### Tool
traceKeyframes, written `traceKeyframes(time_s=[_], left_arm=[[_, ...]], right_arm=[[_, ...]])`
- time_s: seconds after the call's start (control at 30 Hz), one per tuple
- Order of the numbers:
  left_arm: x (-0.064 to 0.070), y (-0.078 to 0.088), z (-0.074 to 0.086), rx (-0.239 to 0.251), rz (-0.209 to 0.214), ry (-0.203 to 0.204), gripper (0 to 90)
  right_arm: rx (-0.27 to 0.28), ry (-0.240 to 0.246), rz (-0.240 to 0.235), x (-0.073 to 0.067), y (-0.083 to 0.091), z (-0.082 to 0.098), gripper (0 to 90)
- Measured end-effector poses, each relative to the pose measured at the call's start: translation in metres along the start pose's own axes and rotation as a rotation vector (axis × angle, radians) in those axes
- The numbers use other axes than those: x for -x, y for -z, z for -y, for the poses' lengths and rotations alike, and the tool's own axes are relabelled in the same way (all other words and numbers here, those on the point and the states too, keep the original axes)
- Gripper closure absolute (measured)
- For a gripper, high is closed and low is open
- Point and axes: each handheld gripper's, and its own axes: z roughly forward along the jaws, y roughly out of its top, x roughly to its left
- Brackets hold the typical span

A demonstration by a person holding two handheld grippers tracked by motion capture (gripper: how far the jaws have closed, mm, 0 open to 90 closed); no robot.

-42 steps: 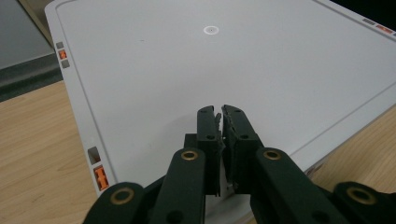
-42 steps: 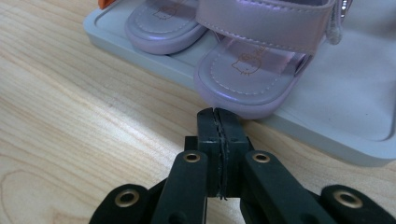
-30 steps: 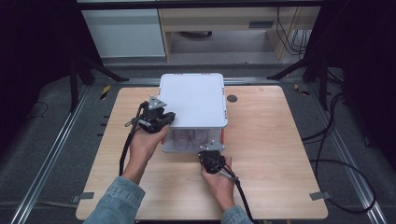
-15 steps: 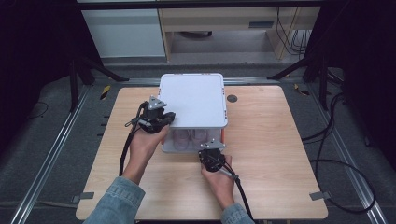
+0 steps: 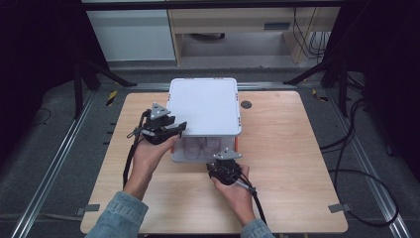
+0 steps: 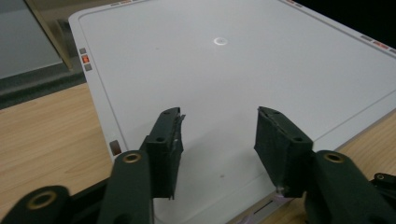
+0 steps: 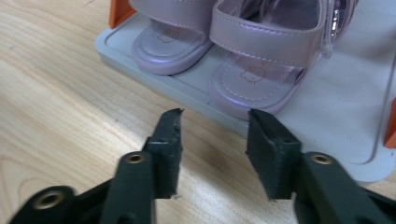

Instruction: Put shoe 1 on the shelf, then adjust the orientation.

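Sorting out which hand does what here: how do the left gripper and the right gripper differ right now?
The left gripper hangs over the white lid of the box; the right gripper sits low on the table at the box's open front. The left faces plain lid; the right faces two pink sandals. Both have just been opening and hold nothing.

A box stands on the desk, toward its far edge and left of centre. Inside it, at its near side, a pair of sandals lies side by side on the box's floor tray. The left claw hangs over the box's near-left corner, above the lid. The right claw sits on the desk just before the box's near side, facing the sandals.
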Motion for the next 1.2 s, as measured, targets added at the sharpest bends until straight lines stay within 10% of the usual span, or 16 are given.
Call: traceKeyframes(time_s=[0.33, 0.7, 1.2], left_arm=[[-0.015, 0.022, 0.008, 0.041, -0.023, 0.024, 15.7], [-0.051, 0.055, 0.044, 0.029, -0.067, 0.056, 10.9], [-0.074, 0.035, 0.092, -0.113, -0.085, 0.077, 10.0]], right_arm=[[0.023, 0.039, 0.010, 0.007, 0.016, 0.002, 28.8], [0.018, 0.056, 0.060, 0.036, 0.035, 0.012, 14.7], [-0.020, -0.017, 0.085, 0.089, 0.052, 0.023, 10.8]])
